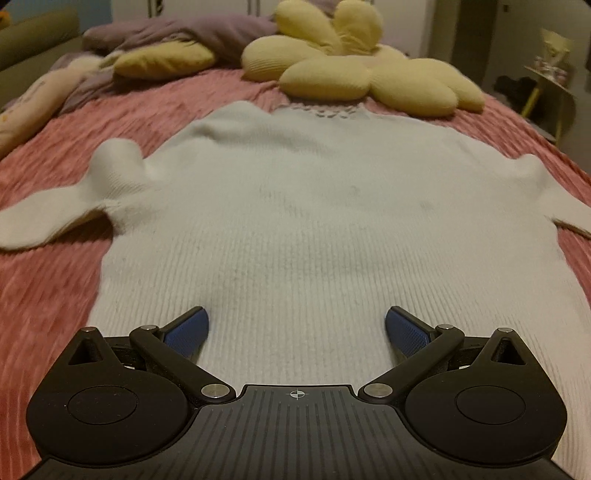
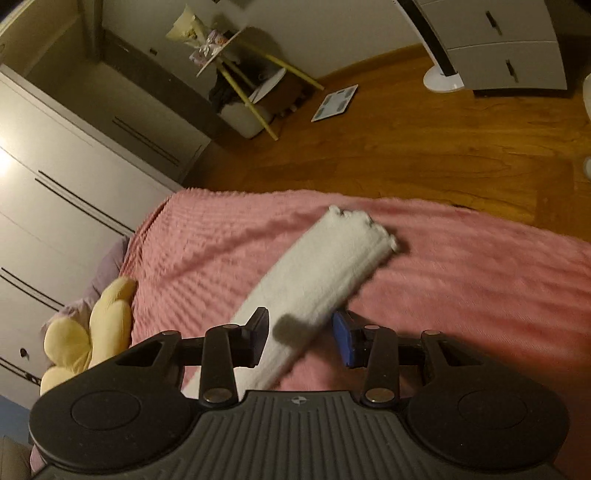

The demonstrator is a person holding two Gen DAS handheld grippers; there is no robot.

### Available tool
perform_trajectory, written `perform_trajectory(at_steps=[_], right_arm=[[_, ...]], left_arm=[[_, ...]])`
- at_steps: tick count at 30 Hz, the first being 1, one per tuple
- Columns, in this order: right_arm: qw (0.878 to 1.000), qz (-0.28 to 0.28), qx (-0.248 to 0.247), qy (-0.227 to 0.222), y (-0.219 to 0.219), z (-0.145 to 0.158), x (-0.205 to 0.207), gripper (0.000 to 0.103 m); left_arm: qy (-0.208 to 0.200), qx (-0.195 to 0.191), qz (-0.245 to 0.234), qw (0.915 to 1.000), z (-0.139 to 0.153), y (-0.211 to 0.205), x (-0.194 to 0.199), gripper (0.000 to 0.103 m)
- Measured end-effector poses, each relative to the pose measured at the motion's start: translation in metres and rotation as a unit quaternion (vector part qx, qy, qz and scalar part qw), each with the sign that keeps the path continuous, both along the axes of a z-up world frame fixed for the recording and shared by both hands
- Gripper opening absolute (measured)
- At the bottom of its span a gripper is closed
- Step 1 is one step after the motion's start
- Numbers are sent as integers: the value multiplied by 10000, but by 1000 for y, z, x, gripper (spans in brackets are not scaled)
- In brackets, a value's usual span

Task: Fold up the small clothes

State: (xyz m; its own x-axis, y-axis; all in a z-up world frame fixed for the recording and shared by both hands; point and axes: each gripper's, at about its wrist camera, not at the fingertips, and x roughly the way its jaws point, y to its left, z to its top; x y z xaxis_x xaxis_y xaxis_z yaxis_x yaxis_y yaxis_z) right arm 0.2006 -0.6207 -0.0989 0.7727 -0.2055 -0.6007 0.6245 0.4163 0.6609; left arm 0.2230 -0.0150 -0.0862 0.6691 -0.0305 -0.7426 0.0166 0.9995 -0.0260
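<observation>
A white knit sweater (image 1: pixel 295 206) lies flat on the pink bedspread (image 1: pixel 48 295), hem near me, both sleeves spread out to the sides. My left gripper (image 1: pixel 297 328) is open wide, low over the hem, its blue pads (image 1: pixel 188 330) apart over the cloth and holding nothing. In the right wrist view one white sleeve (image 2: pixel 317 280) stretches across the pink bedspread (image 2: pixel 461 280) to its cuff. My right gripper (image 2: pixel 301 339) is open above that sleeve, one finger on each side of it, not closed on it.
A yellow flower-shaped pillow (image 1: pixel 354 70) and purple bedding (image 1: pixel 177 33) lie at the bed's head beyond the collar. A yellow pillow (image 2: pixel 92 328) sits at the bed edge. Beyond the bed edge are the wooden floor (image 2: pixel 424 147), white wardrobe (image 2: pixel 55 177), a scale (image 2: pixel 334 102) and drawers (image 2: pixel 498 44).
</observation>
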Motion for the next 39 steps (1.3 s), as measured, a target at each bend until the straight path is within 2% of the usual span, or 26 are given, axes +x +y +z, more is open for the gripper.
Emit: perform_trajectory(at_steps=[1,3,4,5,7,9,11,13,15,16,18,19,20,21,22,23,24,25,28,29,30,31,32,36,37,39], right_arm=[[10000,-31,1,57,-1,-2,6,38],[9999,-104,-38,122,-5,-5,16,29],[9996,-86,-133,233,-4,-3,20,16],[9987,-27,-304,401,-3,-1,26,10],[9947,124,-737,704,7,10,35,9],[9848,395,-1496,796,33,34,41,9],[9632,988,-2427,591,82,65,49,8],[9309,1808,-3170,153,149,96,54,8],[8976,2650,-3513,-272,212,115,55,8],[8771,3141,-3605,-467,250,120,56,9],[8435,3923,-3607,-667,305,121,56,9],[8258,4336,-3537,-708,330,116,55,21],[8135,4634,-3450,-675,349,109,54,42],[8073,4776,-3405,-650,361,103,50,51],[8071,4824,-3340,-659,367,95,44,65],[8141,4765,-3249,-676,366,90,38,69],[8275,4641,-3084,-688,359,84,31,69],[8467,4479,-2795,-656,347,76,24,69],[8909,4047,-2002,-504,310,52,-1,69],[9003,3923,-1827,-462,300,46,-8,69],[9071,3833,-1686,-433,291,39,-15,69],[9121,3780,-1537,-403,283,33,-20,69],[9156,3740,-1424,-387,279,26,-22,69],[9227,3645,-1185,-402,267,13,-33,69],[9234,3647,-1120,-417,265,10,-34,69],[9249,3642,-999,-436,266,8,-34,69]], left_arm=[[-13,-34,-52,10000,-1,1,-1,103],[-3,-75,-214,9997,-1,4,-4,103],[19,-99,-283,9995,0,5,-5,103],[44,-135,-335,9993,1,6,-6,103],[95,-210,-436,9988,3,10,-5,103],[113,-370,-430,9983,6,15,-3,103],[3,-579,-368,9976,14,21,-3,103],[-205,-771,-385,9961,25,24,-2,103],[-404,-988,-418,9934,39,27,4,103],[-475,-1124,-434,9916,45,28,7,103],[-573,-1537,-550,9849,57,31,18,103],[-581,-1656,-600,9827,61,32,23,103],[-575,-1751,-707,9803,64,32,30,103],[-543,-1808,-835,9785,65,31,36,103],[-482,-1888,-932,9764,64,30,44,103],[-424,-1998,-982,9740,63,30,49,103],[-354,-2130,-1025,9710,61,29,56,103],[-270,-2275,-1048,9678,57,27,62,103],[94,-2822,-1161,9523,44,19,80,103],[228,-2910,-1185,9491,38,14,85,102],[380,-2916,-1194,9483,32,9,91,94],[531,-2897,-1159,9486,26,4,96,78],[666,-2908,-1119,9479,20,2,100,72],[1160,-3257,-931,9337,-3,-3,111,60],[1239,-3283,-841,9326,-6,-3,115,55],[1395,-3366,-680,9288,-4,-1,119,55]])
